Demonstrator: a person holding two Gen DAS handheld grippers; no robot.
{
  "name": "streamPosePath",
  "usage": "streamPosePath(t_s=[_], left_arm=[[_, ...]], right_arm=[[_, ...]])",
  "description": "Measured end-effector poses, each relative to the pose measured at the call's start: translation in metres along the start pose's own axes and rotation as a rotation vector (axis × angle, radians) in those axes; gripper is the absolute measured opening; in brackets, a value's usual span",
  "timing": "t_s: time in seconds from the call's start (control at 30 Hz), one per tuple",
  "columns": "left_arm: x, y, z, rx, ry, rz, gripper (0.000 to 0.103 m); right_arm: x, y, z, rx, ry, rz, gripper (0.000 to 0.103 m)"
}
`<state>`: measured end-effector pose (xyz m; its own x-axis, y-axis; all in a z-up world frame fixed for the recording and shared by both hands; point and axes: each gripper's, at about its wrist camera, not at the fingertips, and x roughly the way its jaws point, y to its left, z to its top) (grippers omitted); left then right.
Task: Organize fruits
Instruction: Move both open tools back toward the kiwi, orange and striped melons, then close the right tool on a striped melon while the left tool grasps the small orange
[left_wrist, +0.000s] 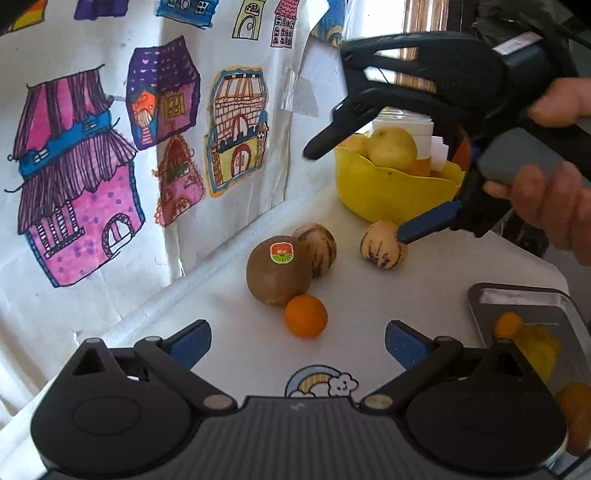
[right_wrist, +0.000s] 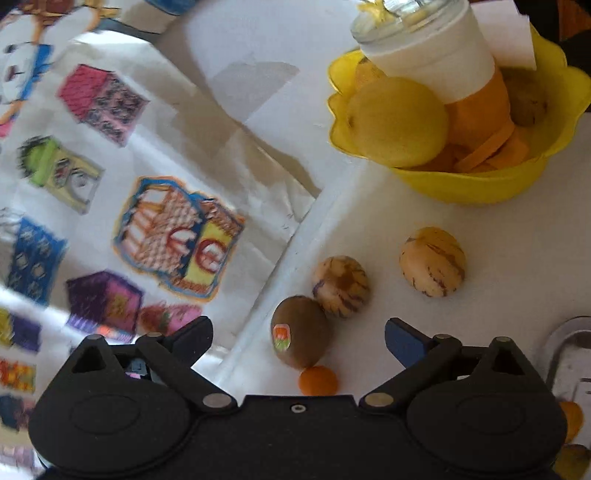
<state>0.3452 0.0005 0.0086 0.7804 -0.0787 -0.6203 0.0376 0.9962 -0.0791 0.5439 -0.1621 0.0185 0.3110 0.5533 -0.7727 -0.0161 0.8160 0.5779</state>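
white tabletop (left_wrist: 424, 280) surface, backed by a white sheet (left_wrist: 92, 155) printed with coloured house drawings, which hangs behind and along the tabletop edge.

loose fruit on the tabletop: one kiwi (left_wrist: 279, 270) with a round sticker, touching a striped pepino melon (left_wrist: 317, 245) behind it and a small orange (left_wrist: 306, 316) in front of it. a second pepino melon (left_wrist: 382, 245) lies apart, nearer the yellow bowl (left_wrist: 391, 192).

yellow bowl contents: a yellow round fruit (left_wrist: 392, 148), orange pieces, and a jar (right_wrist: 436, 55) with a white label standing tilted inside. a further fruit sits at the far side of the bowl, partly hidden.

metal tray (left_wrist: 517, 299) at the near right edge, holding small orange and yellow items seen only in part.

left gripper (left_wrist: 297, 341): jaws spread wide, nothing between them, low over the tabletop with the small orange just ahead.

right gripper (right_wrist: 298, 341): jaws spread wide, nothing clamped. it is held in a person's hand (left_wrist: 546, 199) above the fruit. in the left wrist view one blue pad (left_wrist: 428, 223) sits just beside the second pepino melon; contact cannot be told.
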Motion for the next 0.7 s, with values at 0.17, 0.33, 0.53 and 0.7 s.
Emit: streamPosePath(t_s=[0.17,0.33,0.53,0.7], left_arm=[[0.013,0.002,-0.001,-0.023,0.009,0.003,0.091],[0.021,0.006,-0.004,-0.056,0.007,-0.019,0.079],[0.03,0.008,-0.006,-0.091,0.004,-0.048,0.068],[0.037,0.01,-0.006,-0.117,0.005,-0.053,0.063]], right_arm=[[0.023,-0.003,0.003,0.038,0.004,-0.049,0.093],[0.036,-0.007,0.006,0.075,-0.013,-0.059,0.087],[0.051,-0.012,0.008,0.144,-0.028,-0.062,0.078],[0.059,-0.015,0.008,0.174,-0.041,-0.083,0.071]])
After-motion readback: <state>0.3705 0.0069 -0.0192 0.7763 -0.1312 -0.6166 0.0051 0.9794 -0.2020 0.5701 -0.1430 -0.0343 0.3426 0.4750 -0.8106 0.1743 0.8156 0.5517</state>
